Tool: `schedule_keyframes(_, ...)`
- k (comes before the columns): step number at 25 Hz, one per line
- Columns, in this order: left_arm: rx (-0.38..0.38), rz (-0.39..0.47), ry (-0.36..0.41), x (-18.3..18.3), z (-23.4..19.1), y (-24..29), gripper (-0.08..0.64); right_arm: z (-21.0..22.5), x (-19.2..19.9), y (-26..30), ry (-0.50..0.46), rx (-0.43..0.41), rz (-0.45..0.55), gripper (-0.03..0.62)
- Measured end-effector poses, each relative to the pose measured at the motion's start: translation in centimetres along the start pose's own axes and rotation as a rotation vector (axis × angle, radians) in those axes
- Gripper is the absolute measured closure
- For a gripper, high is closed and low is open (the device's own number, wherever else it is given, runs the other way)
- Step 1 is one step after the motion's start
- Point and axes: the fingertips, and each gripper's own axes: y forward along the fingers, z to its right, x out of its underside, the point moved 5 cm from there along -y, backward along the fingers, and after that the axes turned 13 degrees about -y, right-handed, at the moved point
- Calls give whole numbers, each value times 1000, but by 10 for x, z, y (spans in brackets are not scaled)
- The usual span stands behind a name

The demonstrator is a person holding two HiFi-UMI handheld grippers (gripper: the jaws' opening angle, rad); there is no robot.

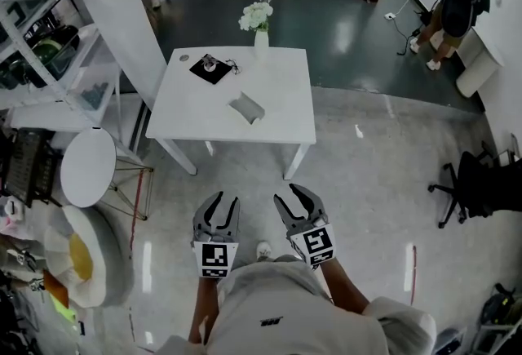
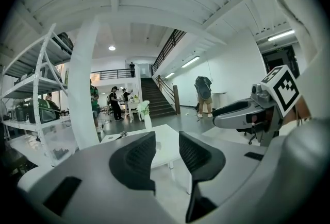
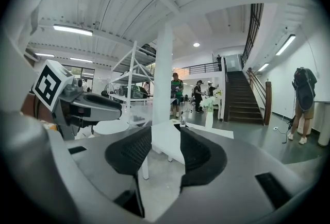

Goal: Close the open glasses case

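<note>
glasses case (image 1: 246, 107): likely light, stiff, may skid; press lid's free edge | left gripper (image 1: 224, 203), right gripper (image 1: 289, 197): jaws apart, empty

Glasses case (image 1: 246, 107) on the table (image 1: 277, 100), too small for detail.

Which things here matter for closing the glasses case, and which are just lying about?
Job: glasses case, white table under it, left gripper and right gripper (both open, empty).
Lying about: flower vase, black mat, round side table, office chair.
</note>
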Motion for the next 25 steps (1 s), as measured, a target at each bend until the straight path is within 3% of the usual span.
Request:
schedule_keyframes(14,2,-8,7,-7,-21,57,405,35,8,48,5,1,-15,416)
schedule_keyframes(25,42,-9,5,-17,-65,107,405,53,2,104,8,37,-50,416)
